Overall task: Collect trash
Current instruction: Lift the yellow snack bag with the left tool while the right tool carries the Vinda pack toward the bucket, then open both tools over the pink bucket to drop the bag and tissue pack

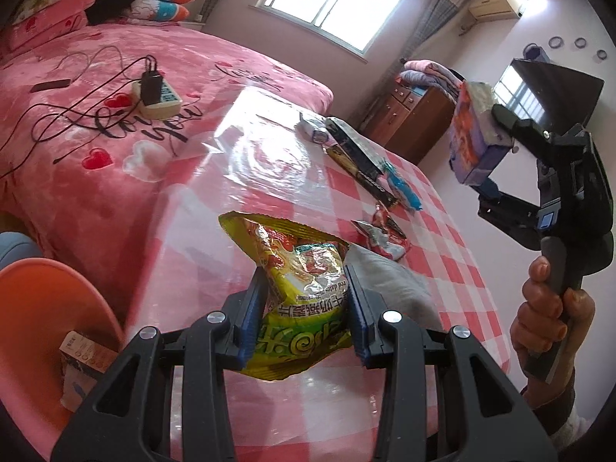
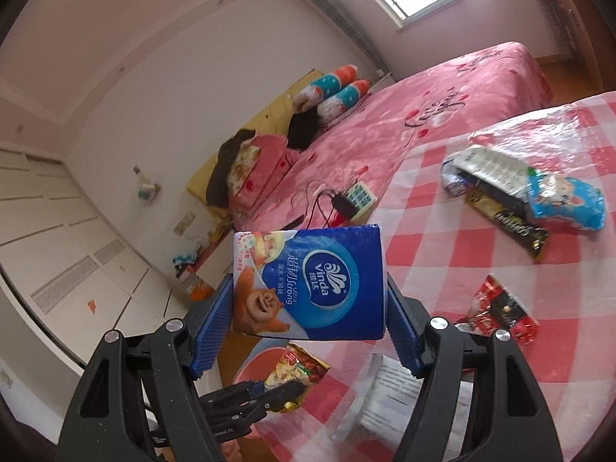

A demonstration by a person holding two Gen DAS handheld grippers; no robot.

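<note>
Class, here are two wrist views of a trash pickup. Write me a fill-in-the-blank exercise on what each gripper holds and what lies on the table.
1. The left gripper is shut on a ____ snack bag.
2. The right gripper grips a blue pack of ____.
3. The tablecloth has a red and white ____ pattern.

Missing words: yellow-green; tissues; checked

On the blue tissue pack (image 2: 308, 285) in my right gripper (image 2: 308, 300) I read "Vinda" in white, "Ultra Strong" beside it, and Chinese characters I make out as 维达 and 超韧. On the yellow-green snack bag (image 1: 300, 300) in my left gripper (image 1: 304, 308), upside down, I read "red dates" in small print above large Chinese characters I cannot make out with confidence. The pink bedspread (image 1: 146, 123) carries black script reading "Love you". The dark wrapper (image 2: 508, 223) on the checked table bears gold lettering, too blurred to read.
</note>
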